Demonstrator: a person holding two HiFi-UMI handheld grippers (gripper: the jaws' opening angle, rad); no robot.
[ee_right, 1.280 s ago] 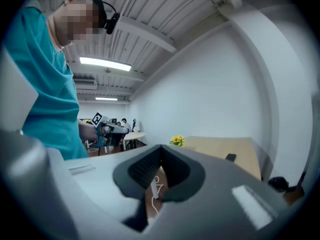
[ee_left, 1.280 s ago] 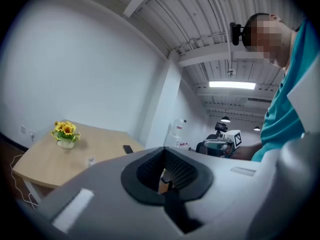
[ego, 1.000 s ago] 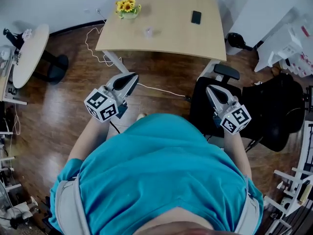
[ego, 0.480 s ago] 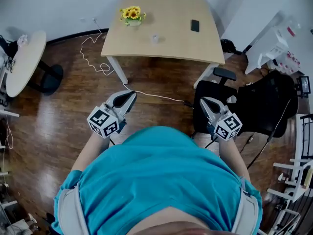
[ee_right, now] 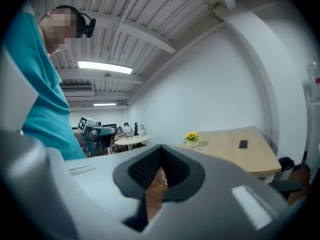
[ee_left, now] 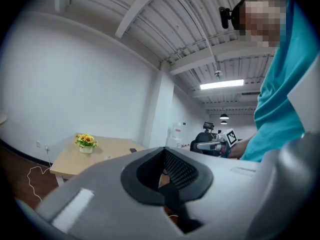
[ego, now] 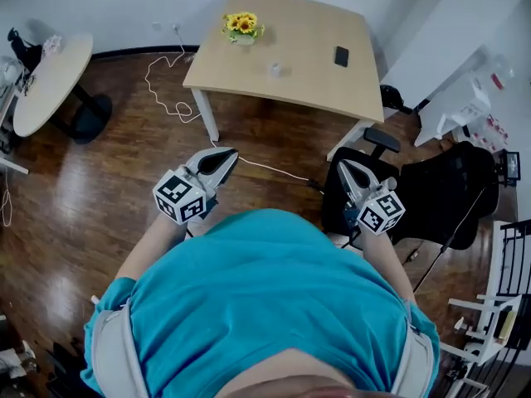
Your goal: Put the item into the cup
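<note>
- Left gripper (ego: 231,151): jaws pressed together, nothing between them; held in front of the person's chest, pointing forward and slightly right. In its own view (ee_left: 163,156) only a sliver of floor showed past the closed pads.
- Right gripper (ego: 342,163): jaws closed tip to tip and empty. It was held level with the left one, pointing forward and slightly left. Its own view (ee_right: 161,160) showed floor through the narrow slit behind the tips.
- Floor (ego: 124,181): bare wood lay between both grippers and the table, crossed by a white cable (ego: 265,166).
- Chair (ego: 440,197): black, just right of the right gripper, near the table's right front leg.
- Table (ego: 307,85): straight ahead of both grippers and well apart from them, out of reach from this stance.
- Clear object (ego: 275,70): small, on the table near its middle, and probably the cup, though too small to be sure. It lay ahead and between the lines of the two grippers, somewhat nearer the left one.
- Dark slab (ego: 341,55): flat on the table, to the right of the clear object and nearer the right gripper, with its long axis running away from the person.
- Flowers (ego: 242,25): at the table's far left corner.
- Item: could not be picked out with certainty, so the coming move was judged an approach to the table.
</note>
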